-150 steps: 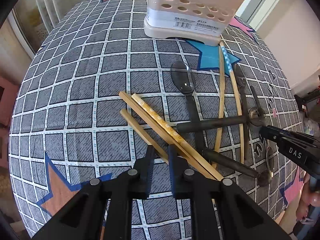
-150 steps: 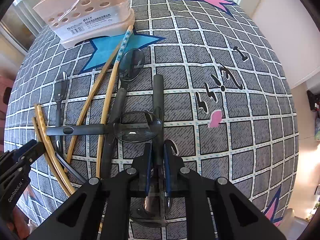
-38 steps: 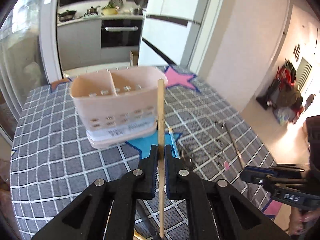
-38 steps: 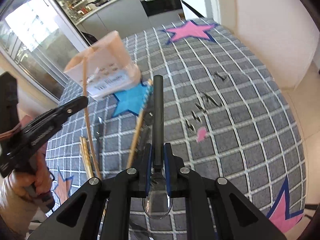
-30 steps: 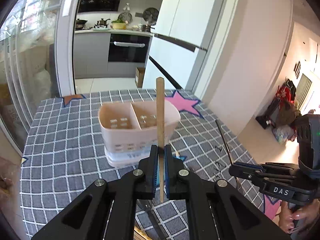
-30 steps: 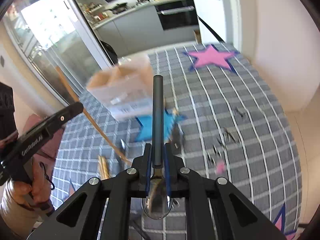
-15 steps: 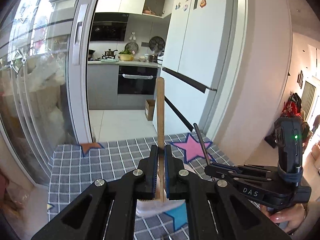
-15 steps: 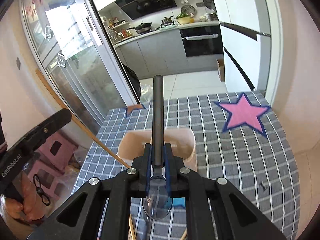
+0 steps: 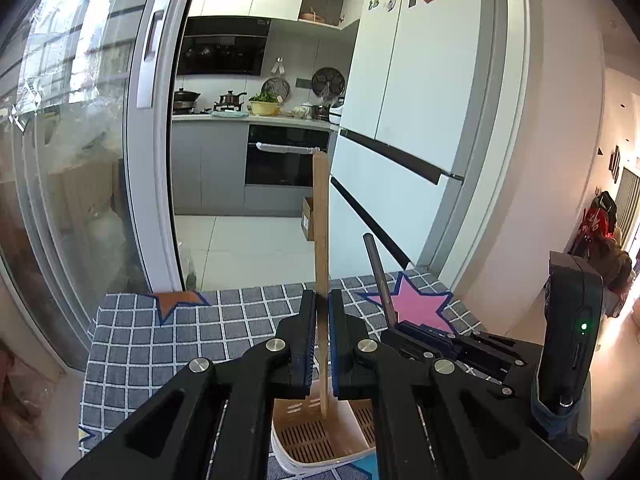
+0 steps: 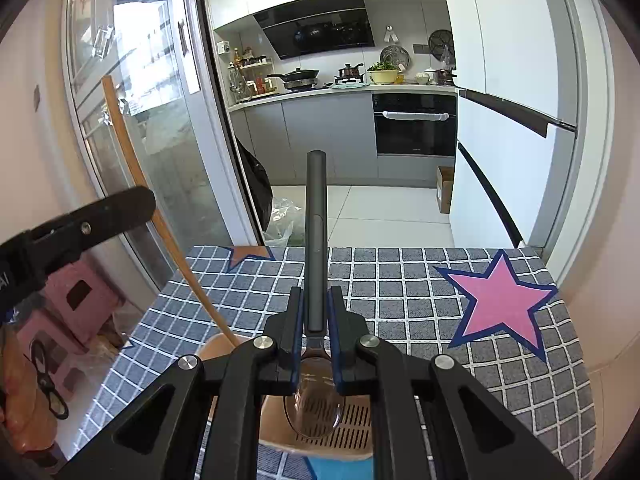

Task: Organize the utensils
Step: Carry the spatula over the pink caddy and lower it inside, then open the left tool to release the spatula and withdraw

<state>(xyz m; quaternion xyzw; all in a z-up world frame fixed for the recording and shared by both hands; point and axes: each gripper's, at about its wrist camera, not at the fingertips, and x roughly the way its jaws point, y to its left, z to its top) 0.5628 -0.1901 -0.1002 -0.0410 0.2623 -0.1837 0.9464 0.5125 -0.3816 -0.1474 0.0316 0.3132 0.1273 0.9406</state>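
Observation:
My left gripper [image 9: 319, 312] is shut on a wooden chopstick [image 9: 321, 240], held upright with its lower tip inside the left compartment of the beige utensil holder [image 9: 304, 440]. My right gripper [image 10: 315, 308] is shut on a black-handled spoon [image 10: 315, 220], handle up, its clear bowl [image 10: 314, 404] hanging over the holder's slotted compartment [image 10: 352, 420]. In the left wrist view the right gripper [image 9: 432, 340] shows at the right with the spoon handle [image 9: 378, 276] rising from it. In the right wrist view the left gripper [image 10: 80, 228] and chopstick [image 10: 160, 220] show at the left.
The holder stands on a table with a grey checked cloth [image 10: 420, 288] printed with a pink star [image 10: 500, 304]. Beyond the table's far edge are a glass sliding door [image 9: 80, 180], a white fridge [image 9: 420, 120] and a kitchen counter with an oven [image 10: 416, 124].
Both grippers have tilted up and moved over the holder. The chopstick tip and spoon bowl now hang down into it. The other utensils on the table have left the view.

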